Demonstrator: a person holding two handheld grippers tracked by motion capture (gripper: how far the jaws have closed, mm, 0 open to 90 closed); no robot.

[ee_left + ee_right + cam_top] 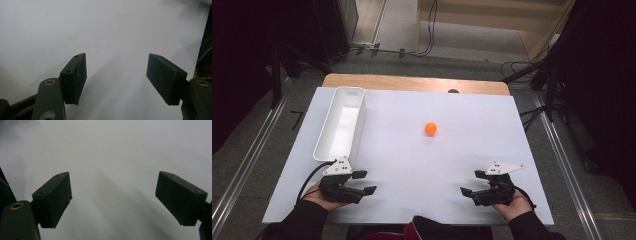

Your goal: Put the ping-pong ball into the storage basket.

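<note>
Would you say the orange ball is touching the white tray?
Apart. The high view shows bare white tabletop between the orange ball and the white tray.

A white sheet covers a wooden table, whose bare edge shows along the far side. On the grey floor beyond, black cables trail toward a light wooden platform. Dark stand legs splay at the right, with more dark equipment at the left. Metal rails run along the floor on both sides of the table.
</note>
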